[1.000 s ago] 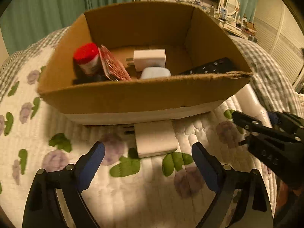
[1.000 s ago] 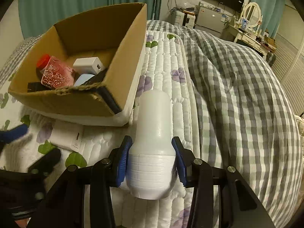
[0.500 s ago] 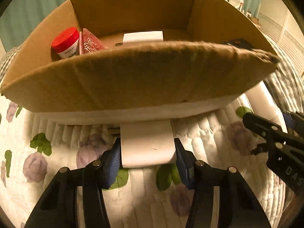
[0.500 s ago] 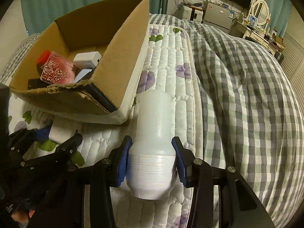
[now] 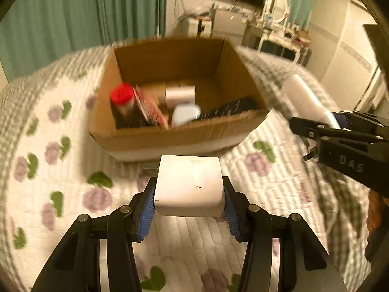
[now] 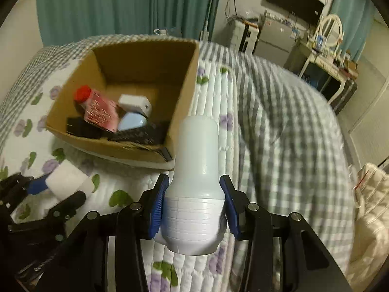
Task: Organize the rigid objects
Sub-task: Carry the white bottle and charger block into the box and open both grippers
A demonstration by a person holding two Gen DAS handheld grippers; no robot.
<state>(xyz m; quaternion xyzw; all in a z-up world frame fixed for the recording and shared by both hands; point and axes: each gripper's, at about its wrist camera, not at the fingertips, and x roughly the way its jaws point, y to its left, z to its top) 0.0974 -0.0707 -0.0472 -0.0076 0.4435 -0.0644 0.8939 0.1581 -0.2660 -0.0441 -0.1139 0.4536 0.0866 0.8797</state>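
In the upper middle of both views sits the open brown cardboard box (image 5: 175,133) on the quilted floral bed cover (image 5: 56,170), and we judge the job well along: inside it already lie a red-capped bottle (image 5: 121,99), a pink patterned packet (image 5: 150,109), a white block charger (image 5: 180,95), a pale blue rounded case (image 5: 186,114) and a black remote (image 5: 228,108). Two pieces are left, both in hand. Our left gripper (image 5: 189,206) pinches the white square power adapter (image 5: 189,185) at lower centre; our right gripper (image 6: 193,209) clamps the ribbed base of the white plastic bottle (image 6: 194,170). Half a second ago the adapter lay on the cover against the box wall; now it is lifted and drawn back, and the bottle has risen off the bed too.
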